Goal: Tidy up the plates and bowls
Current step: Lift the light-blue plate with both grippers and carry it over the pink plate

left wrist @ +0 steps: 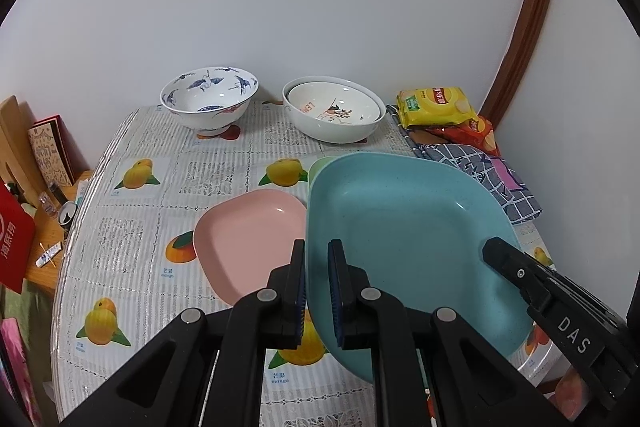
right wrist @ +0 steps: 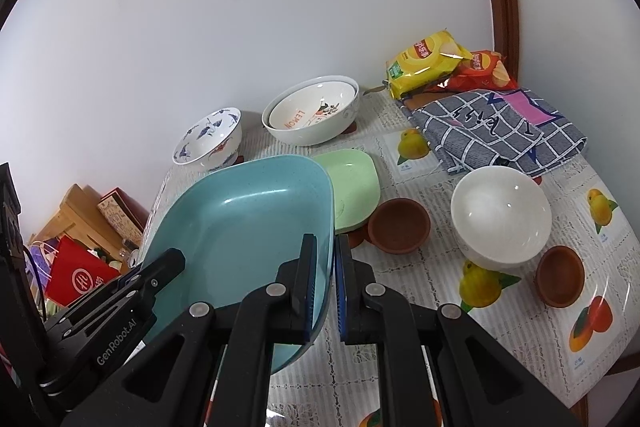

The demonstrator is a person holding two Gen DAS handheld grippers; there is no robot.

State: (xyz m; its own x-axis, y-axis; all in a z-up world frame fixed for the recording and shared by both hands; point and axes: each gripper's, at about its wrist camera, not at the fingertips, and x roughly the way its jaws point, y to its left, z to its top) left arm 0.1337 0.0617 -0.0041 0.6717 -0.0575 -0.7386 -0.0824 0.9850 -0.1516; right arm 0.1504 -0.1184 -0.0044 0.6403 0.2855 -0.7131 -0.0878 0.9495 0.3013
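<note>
The left gripper (left wrist: 317, 291) is clamped on the left rim of the blue plate (left wrist: 404, 239), one finger outside the rim and one inside the dish. The right gripper (right wrist: 322, 283) pinches the opposite rim of the same plate in the same way, its jaws drawn narrow around the thin edge. Each gripper shows in the other's view, reaching in from the far side of the plate. Held between the two, the blue plate is tilted and appears lifted off the tabletop (left wrist: 132, 247), near its front edge.

Just left of the blue plate lies a pink plate (left wrist: 248, 239) flat on the mango-printed cloth. Behind the blue plate a green plate (right wrist: 354, 187) lies flat, partly hidden by the blue one's far rim. Right of the green plate sits a small brown bowl (right wrist: 398, 225), then a plain white bowl (right wrist: 500, 215), and a second small brown bowl (right wrist: 560, 277) close to the right edge.

Toward the back edge, by the wall, a blue-patterned bowl (left wrist: 210, 99) stands at the left, and beside it a large white bowl with a smaller lemon-printed bowl (left wrist: 332, 107) nested inside. At the back right corner lie a folded checked cloth (right wrist: 500, 131) and two chip bags (right wrist: 424, 61), yellow over red.
</note>
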